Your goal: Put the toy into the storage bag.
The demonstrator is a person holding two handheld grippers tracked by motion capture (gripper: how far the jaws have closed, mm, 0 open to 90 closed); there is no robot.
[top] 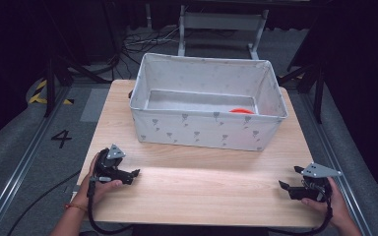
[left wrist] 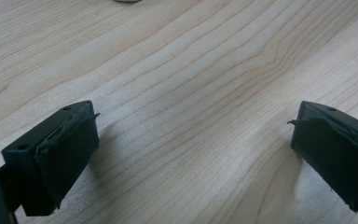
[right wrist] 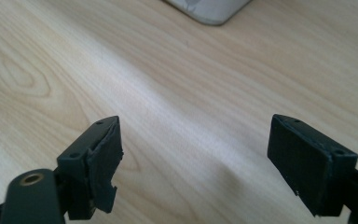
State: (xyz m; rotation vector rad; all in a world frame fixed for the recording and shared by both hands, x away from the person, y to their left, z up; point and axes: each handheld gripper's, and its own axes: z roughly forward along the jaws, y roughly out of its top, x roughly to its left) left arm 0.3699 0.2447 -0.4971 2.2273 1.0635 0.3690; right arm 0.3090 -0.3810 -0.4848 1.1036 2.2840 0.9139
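Observation:
A white fabric bin [top: 202, 130] with a grey print stands at the back middle of the wooden table [top: 197, 196]. Inside it, at the right end of its floor, an orange object [top: 240, 111] shows partly behind the front wall. My left gripper [top: 134, 176] rests low over the table near the front left, open, with bare wood between its jaws [left wrist: 191, 135]. My right gripper [top: 290, 178] sits at the front right, also open and empty [right wrist: 193, 154]. A corner of the bin [right wrist: 209, 9] shows at the top of the right gripper view.
The table's front half between the two grippers is bare wood. Around the table lie grey floor, cables [top: 142, 42], a metal rail [top: 19, 167] and a frame leg [top: 51, 83]. A white stand [top: 221, 22] is behind the bin.

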